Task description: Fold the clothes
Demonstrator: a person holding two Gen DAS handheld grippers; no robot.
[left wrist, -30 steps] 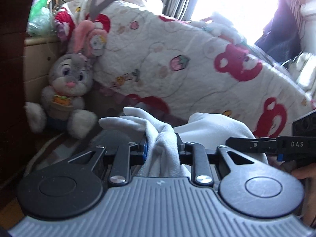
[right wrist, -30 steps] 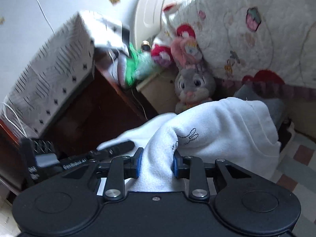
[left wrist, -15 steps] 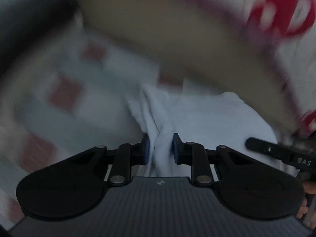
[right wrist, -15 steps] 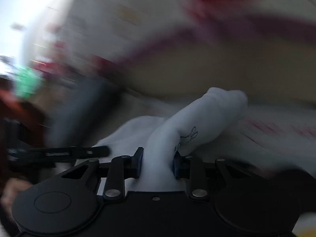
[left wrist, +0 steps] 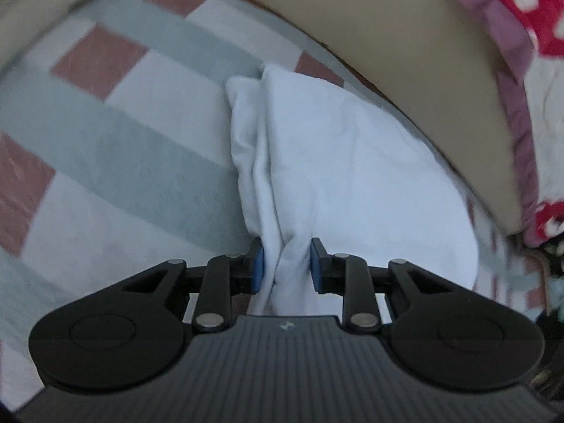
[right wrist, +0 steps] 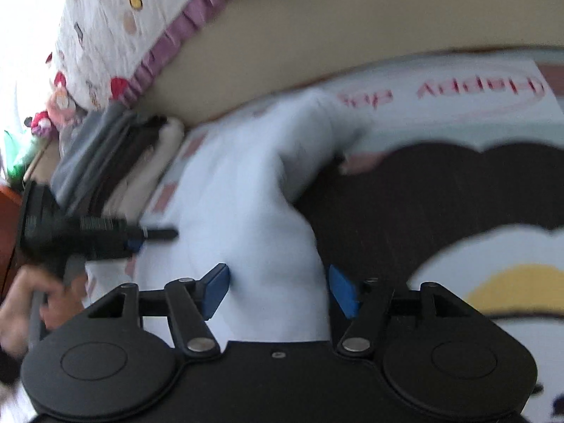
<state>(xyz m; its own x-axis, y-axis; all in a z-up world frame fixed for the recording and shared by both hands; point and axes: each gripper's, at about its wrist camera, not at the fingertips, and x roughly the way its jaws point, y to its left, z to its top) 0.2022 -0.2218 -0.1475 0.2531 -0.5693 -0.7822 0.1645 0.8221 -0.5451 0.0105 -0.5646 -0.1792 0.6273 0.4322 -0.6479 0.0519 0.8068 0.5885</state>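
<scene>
White garment (left wrist: 338, 162) on checked mat (left wrist: 116, 134): my left gripper (left wrist: 286, 268) pinched it; my right gripper (right wrist: 278, 290) had just been opening, cloth between jaws.

Left gripper (left wrist: 286, 264): tilted downward, blue-padded fingers (left wrist: 258, 265) clamped on a bunched fold of white garment (left wrist: 352, 176). Right gripper (right wrist: 278, 290): fingers (right wrist: 215, 290) just opened, standing clear of the cloth between them. The person's left hand (right wrist: 31, 303) appears in the right wrist view, blurred.

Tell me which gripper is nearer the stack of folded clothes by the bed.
Left. The left gripper sits beside the stack of folded clothes; the right gripper, jaws just opened around the white garment, is farther away.
</scene>
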